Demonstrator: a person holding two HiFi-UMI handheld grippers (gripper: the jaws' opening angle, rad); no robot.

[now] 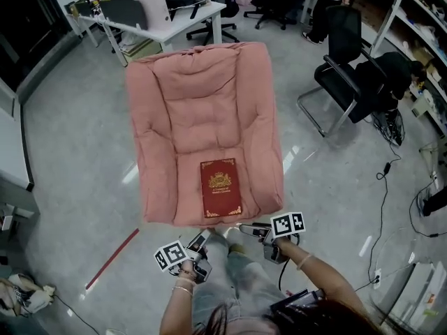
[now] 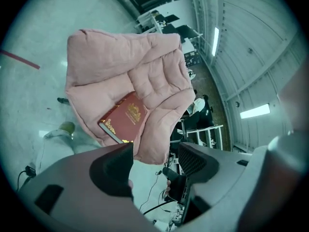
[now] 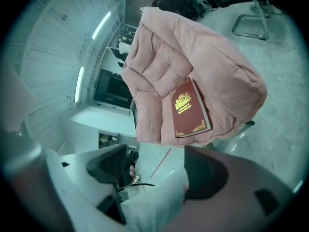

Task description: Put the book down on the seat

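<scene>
A dark red book (image 1: 221, 187) with gold ornament lies flat at the front of the seat of a pink padded armchair (image 1: 202, 103). Both grippers hang just in front of the seat's front edge, close to the person's legs. My left gripper (image 1: 198, 242) is open and empty; its view shows the book (image 2: 124, 117) on the armchair (image 2: 120, 57) beyond the spread jaws (image 2: 154, 153). My right gripper (image 1: 244, 229) is open and empty too; in its view the book (image 3: 189, 109) rests on the cushion (image 3: 193, 52) past its jaws (image 3: 154, 153). Neither gripper touches the book.
A black office chair (image 1: 346, 68) stands right of the armchair. A white table (image 1: 164, 21) is behind it. A red strip (image 1: 112, 258) lies on the grey floor at the left. Cables (image 1: 384, 180) trail at the right, by shelving (image 1: 419, 40).
</scene>
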